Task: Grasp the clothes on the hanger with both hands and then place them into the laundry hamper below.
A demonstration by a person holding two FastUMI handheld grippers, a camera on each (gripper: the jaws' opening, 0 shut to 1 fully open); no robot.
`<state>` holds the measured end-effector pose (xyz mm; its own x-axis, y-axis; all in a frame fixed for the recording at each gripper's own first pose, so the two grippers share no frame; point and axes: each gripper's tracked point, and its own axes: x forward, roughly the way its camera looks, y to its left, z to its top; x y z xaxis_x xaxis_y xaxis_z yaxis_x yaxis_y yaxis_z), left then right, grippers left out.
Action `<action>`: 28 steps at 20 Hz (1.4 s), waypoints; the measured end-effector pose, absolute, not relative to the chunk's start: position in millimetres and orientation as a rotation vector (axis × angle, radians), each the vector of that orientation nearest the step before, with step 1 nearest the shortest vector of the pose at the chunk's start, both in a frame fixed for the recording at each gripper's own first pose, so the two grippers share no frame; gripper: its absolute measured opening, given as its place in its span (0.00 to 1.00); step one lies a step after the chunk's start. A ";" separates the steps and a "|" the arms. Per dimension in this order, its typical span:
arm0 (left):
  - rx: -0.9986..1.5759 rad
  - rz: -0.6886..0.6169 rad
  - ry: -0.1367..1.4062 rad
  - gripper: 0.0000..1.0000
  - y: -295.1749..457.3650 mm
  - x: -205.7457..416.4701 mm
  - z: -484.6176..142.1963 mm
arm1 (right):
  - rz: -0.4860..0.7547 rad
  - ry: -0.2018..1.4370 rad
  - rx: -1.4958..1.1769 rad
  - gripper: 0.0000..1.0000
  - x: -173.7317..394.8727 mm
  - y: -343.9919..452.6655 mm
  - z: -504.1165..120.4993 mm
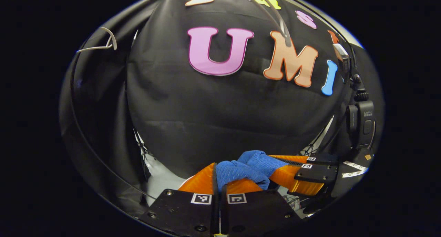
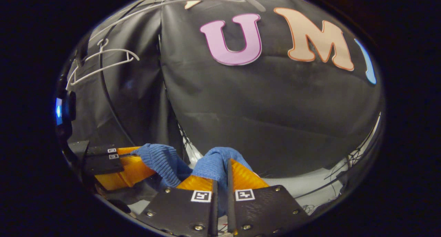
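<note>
The blue garment (image 1: pixel 241 169) is pinched between the closed fingers of the left gripper (image 1: pixel 219 176) and the right gripper (image 2: pixel 220 171), bunched over both. A bare hanger (image 2: pixel 100 63) hangs above and left of the garment.

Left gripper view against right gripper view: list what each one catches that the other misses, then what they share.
Left gripper view: a black camera on a mount at its right edge, and just the hook end of the white hanger. Right gripper view: the bare hanger's full frame and a blue light at its left edge. Shared: the blue knitted garment pinched in both the left gripper and the right gripper.
</note>
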<state>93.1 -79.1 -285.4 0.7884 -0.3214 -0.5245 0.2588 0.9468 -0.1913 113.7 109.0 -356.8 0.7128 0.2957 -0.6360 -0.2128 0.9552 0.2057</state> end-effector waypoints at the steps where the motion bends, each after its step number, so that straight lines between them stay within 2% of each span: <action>1: -0.104 -0.318 0.601 0.02 -78.5 89.5 -294.8 | 0.279 0.743 0.123 0.11 110.0 107.5 -363.3; 11: -0.110 -0.312 0.790 0.03 -70.2 56.0 -365.9 | 0.293 0.865 0.114 0.12 72.4 117.5 -409.5; 15: -0.144 -0.310 0.895 0.25 -71.6 32.5 -396.4 | 0.285 0.893 0.124 0.11 60.5 116.4 -417.5; 17: -0.137 -0.310 0.898 0.23 -67.1 29.7 -400.1 | 0.283 0.899 0.116 0.11 59.9 116.5 -420.8; 28: -0.130 -0.334 0.876 0.23 -69.0 28.4 -394.1 | 0.270 0.882 0.120 0.12 61.8 115.9 -414.3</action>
<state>28.4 -69.0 -394.1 0.5926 -0.3395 -0.7305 0.2336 0.9403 -0.2475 61.8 115.9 -414.3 0.6042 0.2822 -0.7452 -0.1836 0.9593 0.2144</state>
